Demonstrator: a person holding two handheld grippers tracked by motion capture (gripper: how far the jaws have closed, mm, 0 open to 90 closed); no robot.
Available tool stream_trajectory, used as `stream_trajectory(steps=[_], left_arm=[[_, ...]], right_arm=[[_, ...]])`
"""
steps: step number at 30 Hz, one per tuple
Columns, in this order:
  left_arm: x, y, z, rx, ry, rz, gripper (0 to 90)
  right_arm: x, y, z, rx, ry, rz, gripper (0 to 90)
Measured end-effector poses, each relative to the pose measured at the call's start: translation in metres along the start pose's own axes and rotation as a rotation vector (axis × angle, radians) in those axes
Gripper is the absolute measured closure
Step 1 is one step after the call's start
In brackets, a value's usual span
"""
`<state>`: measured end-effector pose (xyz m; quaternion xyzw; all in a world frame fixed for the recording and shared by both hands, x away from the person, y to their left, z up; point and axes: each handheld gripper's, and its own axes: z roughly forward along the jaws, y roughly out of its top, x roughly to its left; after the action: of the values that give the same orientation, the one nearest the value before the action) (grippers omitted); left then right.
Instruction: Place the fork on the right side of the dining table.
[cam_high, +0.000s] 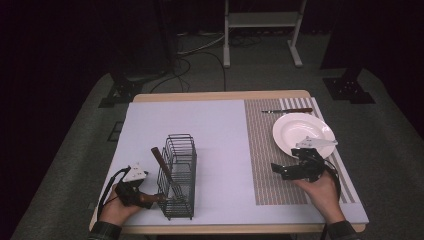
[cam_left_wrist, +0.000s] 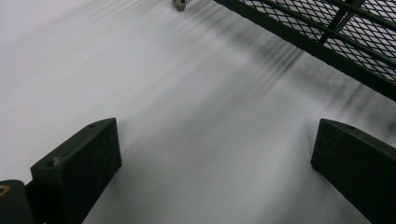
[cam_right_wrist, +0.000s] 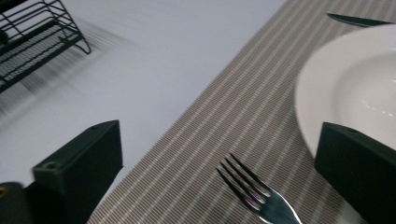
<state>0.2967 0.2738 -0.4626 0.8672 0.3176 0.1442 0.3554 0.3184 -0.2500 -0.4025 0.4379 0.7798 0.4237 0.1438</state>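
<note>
Right tongs (cam_high: 280, 170) stand wide apart with nothing clamped; in the right gripper view the fork (cam_right_wrist: 261, 198) lies flat on the striped placemat (cam_right_wrist: 224, 121) between the jaws, tines pointing away, just beside the white plate (cam_right_wrist: 355, 88). My read: the fork is set down at the plate's left and the step in hand is clearing off. To do it well, lift straight away with the jaws wide, so neither pad drags the fork or clips the plate rim.

Left tongs (cam_high: 131, 186) are also apart and empty, resting low on the table beside the black wire cutlery basket (cam_high: 177, 172). A wood-handled utensil (cam_high: 161, 162) leans in that basket; likely the next pick. Grip it on the handle and pull up along its lean so it doesn't snag the wires.

Knife (cam_high: 287, 111) lies beyond the plate, at the mat's far edge.

Table (cam_high: 220, 95) is wooden, under a pale sheet (cam_high: 200, 130); the mat covers its right part. Grey carpet (cam_high: 75, 150) around it, a white frame (cam_high: 262, 30) and cables behind, room dark.
</note>
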Motion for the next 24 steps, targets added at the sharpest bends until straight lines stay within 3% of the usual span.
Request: stream_trajectory(steps=[14,24], left_arm=[[0.0,0.0,0.0,-0.001,-0.001,-0.002,0.0],[0.0,0.0,0.0,-0.001,-0.001,-0.005,0.0]], right_arm=[[0.041,0.015,0.038,0.021,0.102,-0.098,0.0],[0.063,0.022,0.057,0.042,0.135,-0.147,0.0]])
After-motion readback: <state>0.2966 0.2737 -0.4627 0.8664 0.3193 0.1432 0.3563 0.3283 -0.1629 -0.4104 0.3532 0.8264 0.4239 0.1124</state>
